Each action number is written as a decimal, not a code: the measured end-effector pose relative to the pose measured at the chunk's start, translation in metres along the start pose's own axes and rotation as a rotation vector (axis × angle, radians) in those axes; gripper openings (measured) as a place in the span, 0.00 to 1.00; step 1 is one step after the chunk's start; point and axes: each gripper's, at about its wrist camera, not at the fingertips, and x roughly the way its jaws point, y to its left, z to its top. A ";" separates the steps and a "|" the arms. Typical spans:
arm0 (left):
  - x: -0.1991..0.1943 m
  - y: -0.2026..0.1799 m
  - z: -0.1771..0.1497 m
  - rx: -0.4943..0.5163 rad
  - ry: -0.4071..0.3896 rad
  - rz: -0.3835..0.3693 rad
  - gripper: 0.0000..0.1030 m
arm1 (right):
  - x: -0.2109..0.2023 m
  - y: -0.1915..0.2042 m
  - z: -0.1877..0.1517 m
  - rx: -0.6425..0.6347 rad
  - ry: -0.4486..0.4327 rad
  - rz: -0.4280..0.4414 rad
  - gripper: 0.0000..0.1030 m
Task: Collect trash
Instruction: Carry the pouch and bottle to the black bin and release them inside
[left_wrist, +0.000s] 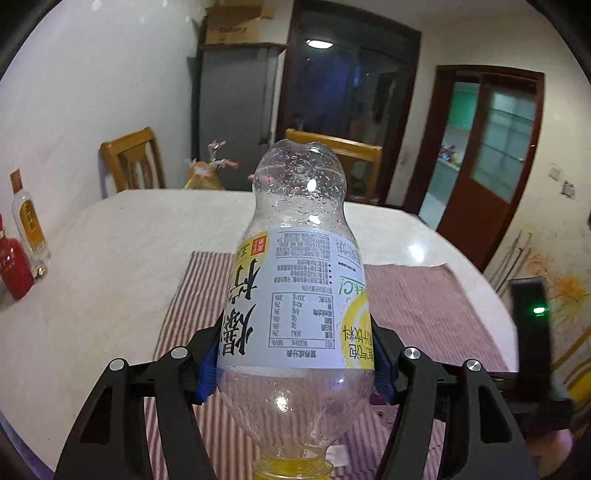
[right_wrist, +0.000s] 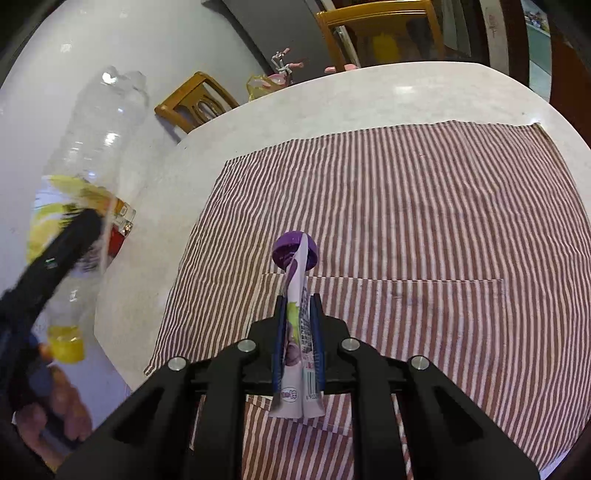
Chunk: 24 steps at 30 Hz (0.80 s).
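Left wrist view shows the left claw (left_wrist: 295, 365) clamped around the labelled middle of an empty clear plastic bottle (left_wrist: 299, 258), held base away from the camera, its yellow cap (left_wrist: 291, 469) nearest the lens, above a round pale table (left_wrist: 110, 258) with a red-and-white striped cloth (left_wrist: 424, 314). The right wrist view shows the right claw (right_wrist: 299, 350) squeezed narrow on a flattened white-and-purple pouch (right_wrist: 297, 332), its round purple cap (right_wrist: 294, 250) pointing away, held over the cloth. At the left of that view the bottle appears again, blurred, beside a person's hand (right_wrist: 55, 406). Both visible pieces of trash look picked up; the cloth is bare of other litter, and no bin is in view, so I judge dropping them off is what remains. The bottle's label carries large black Chinese characters, a yellow lemon-like picture and a nutrition table, all upside down and too small to read. The pouch print is unreadable, apart from a barcode. Two liquor bottles (left_wrist: 22, 251) stand at the table's left edge.
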 end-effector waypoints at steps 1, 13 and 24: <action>-0.004 -0.005 0.000 0.007 -0.008 -0.005 0.61 | -0.004 -0.003 -0.001 0.010 -0.009 -0.005 0.13; -0.049 -0.059 0.008 0.089 -0.086 -0.085 0.61 | -0.050 -0.042 -0.020 0.096 -0.086 -0.029 0.13; -0.077 -0.144 0.000 0.214 -0.102 -0.210 0.61 | -0.138 -0.121 -0.065 0.255 -0.230 -0.102 0.14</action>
